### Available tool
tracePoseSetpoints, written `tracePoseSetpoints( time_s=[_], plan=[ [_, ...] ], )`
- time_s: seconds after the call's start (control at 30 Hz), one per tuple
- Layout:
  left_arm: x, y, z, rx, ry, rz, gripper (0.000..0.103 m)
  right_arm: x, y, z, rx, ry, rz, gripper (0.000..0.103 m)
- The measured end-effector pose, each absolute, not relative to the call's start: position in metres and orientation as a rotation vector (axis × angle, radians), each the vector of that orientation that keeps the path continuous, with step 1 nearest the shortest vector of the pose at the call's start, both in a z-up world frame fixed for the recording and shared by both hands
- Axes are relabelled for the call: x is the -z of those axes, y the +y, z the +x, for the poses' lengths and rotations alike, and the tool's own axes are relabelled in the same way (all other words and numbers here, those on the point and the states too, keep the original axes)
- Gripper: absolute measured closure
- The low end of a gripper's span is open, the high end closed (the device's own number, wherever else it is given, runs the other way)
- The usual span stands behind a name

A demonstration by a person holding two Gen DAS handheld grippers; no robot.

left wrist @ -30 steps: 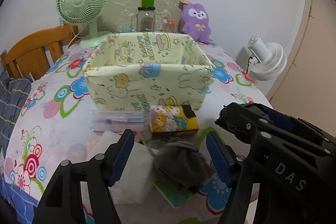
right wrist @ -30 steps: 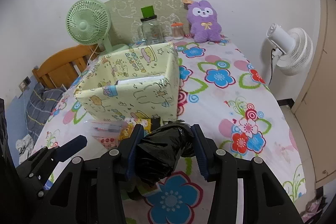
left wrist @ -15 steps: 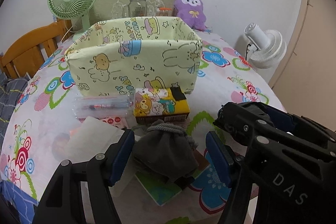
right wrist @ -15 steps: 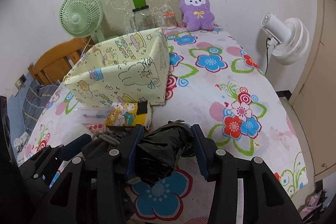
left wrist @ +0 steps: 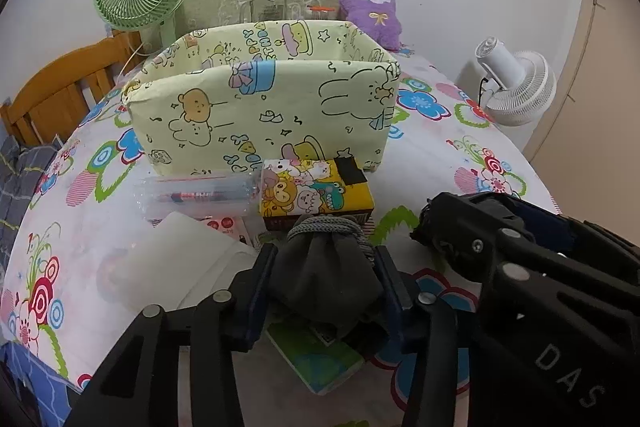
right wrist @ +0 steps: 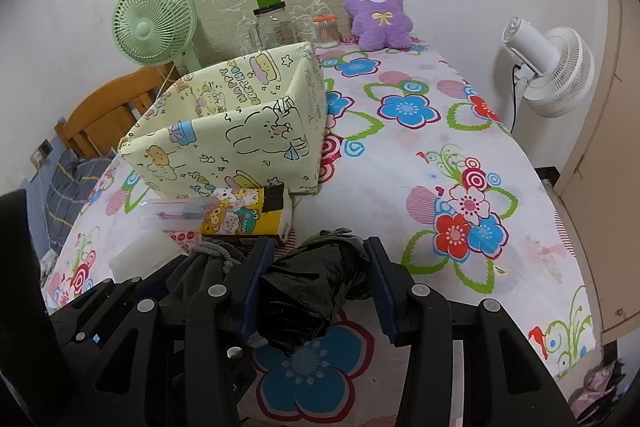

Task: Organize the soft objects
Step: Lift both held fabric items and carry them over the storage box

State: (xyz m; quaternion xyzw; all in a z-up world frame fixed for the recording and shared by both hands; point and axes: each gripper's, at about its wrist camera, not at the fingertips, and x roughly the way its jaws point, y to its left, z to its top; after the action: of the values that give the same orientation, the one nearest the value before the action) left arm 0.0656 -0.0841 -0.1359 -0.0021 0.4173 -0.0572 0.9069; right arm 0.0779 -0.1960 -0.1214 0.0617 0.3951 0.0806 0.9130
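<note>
On the left wrist view, the left gripper point(left wrist: 323, 273) has its jaws closed on a grey pouch point(left wrist: 322, 277) tied with cord, held just above a green card point(left wrist: 316, 359) on the floral tablecloth point(left wrist: 432, 163). "DAS" is printed on the right gripper point(left wrist: 432, 227) body at lower right. Ahead stands a yellow box point(left wrist: 264, 115) printed with cartoon animals and "HAPPY BIRTHDAY"; touching its front are a cartoon pack point(left wrist: 316, 193) and a clear pencil case point(left wrist: 196, 193). On the right wrist view, the right gripper point(right wrist: 318, 285) clamps a crumpled black bag point(right wrist: 312, 291) over the tablecloth point(right wrist: 420, 155). A green fan point(right wrist: 154, 23), jar point(right wrist: 274, 23) and purple plush point(right wrist: 380, 13) line the white wall; jar label unreadable. A white fan point(right wrist: 552, 71) stands beside the table.
</note>
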Motion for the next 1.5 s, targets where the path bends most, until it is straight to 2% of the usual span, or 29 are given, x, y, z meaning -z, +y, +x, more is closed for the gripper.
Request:
tracePoseSetpoints(
  time_s=[0.4, 1.5],
  plan=[
    [0.111, -0.087, 0.065, 0.134, 0.819, 0.001, 0.059, 0.105, -0.192, 0.080, -0.177, 0.789, 0.120, 0.053],
    [0.015, -0.064, 0.067, 0.106, 0.631, 0.038, 0.060, 0.011, -0.164, 0.079, -0.213, 0.615, 0.071, 0.053]
  ],
)
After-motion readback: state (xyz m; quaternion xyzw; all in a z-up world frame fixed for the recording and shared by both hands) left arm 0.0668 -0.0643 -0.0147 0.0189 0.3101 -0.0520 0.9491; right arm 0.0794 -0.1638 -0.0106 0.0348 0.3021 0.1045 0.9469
